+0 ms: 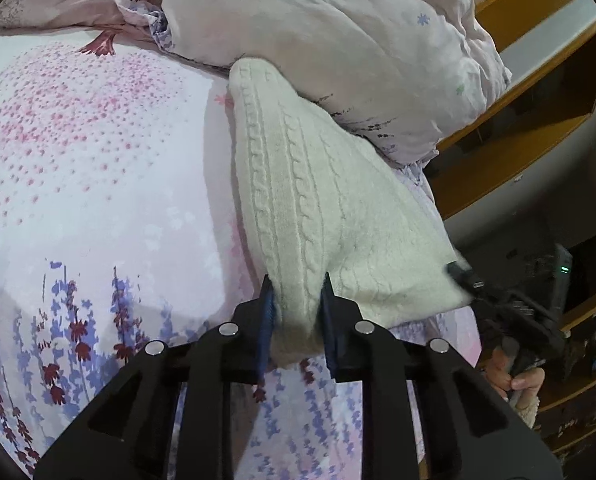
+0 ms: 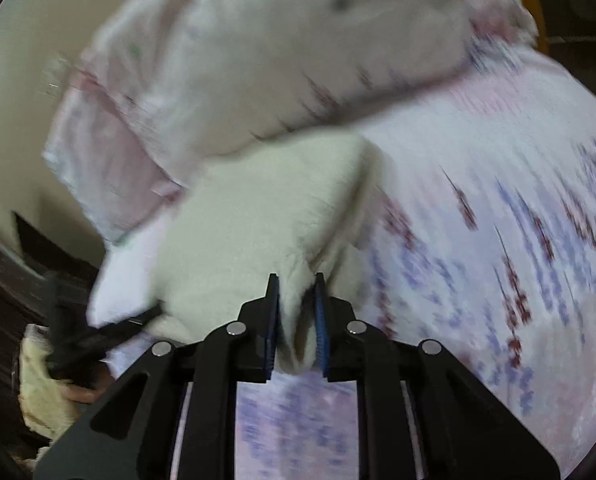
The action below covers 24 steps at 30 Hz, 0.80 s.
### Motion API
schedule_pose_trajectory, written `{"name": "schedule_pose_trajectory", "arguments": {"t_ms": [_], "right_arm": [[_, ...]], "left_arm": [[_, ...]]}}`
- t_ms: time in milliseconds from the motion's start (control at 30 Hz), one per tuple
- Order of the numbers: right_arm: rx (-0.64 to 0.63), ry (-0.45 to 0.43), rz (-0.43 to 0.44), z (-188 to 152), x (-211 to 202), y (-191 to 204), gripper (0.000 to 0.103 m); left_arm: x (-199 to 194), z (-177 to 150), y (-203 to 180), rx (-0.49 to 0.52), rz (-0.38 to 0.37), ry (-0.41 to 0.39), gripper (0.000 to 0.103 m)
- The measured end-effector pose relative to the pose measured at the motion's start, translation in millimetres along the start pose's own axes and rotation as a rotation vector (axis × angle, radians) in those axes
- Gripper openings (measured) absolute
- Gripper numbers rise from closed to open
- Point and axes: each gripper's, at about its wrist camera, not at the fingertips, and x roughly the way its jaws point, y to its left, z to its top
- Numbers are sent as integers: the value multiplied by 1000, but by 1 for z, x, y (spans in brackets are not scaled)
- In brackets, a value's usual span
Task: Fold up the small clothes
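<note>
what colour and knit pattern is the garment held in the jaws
Cream-white with raised cable-knit ribs: the sweater, clearest in the left wrist view; the right wrist view is blurred.

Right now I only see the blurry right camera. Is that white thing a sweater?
Observer: Probably knitwear; the left camera shows a cream cable-knit garment.
Operator: Is the other gripper holding it too?
Observer: Yes, the left gripper is shut on a bunched edge, while the right gripper pinches another.
Operator: What is past its far end?
Observer: A pale pillow lies over the far tip, on a flowered bedsheet.
</note>
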Motion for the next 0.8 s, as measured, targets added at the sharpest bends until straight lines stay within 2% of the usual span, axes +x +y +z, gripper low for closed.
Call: {"name": "schedule_pose_trajectory", "arguments": {"t_ms": [67,133,167,200,267,300,367,433,600,733,767,800], "right_arm": [[30,26,-31,-6,11,-12,15],[52,42,-11,-7,14,-17,19],[50,49,-17,-6,14,-15,26],[50,55,-20,-4,13,-15,39],[81,52,11,4,6,-17,54],[102,41,44,10,3,-21,60],[154,8,94,25,-1,-27,63],[174,-8,98,43,4,-32,63],[200,10,64,82,39,-34,63],[212,29,19,101,64,-35,62],[211,29,12,102,67,-36,52],[203,32,8,104,70,-34,34]], "left_arm": [[0,-3,0,5,-4,-1,21],[0,-3,1,11,-4,-3,23],[-1,-2,0,18,-7,0,26],[-2,-1,-1,20,-10,3,27],[-9,4,-3,24,-30,-4,34],[-12,8,-5,26,-34,-15,41],[-21,19,-4,21,-40,-58,81],[-25,37,-1,-4,-23,-96,83],[4,86,19,-115,25,-49,84],[31,110,26,-140,58,-13,84],[36,114,27,-144,57,-5,84],[44,118,29,-151,53,5,84]]}}
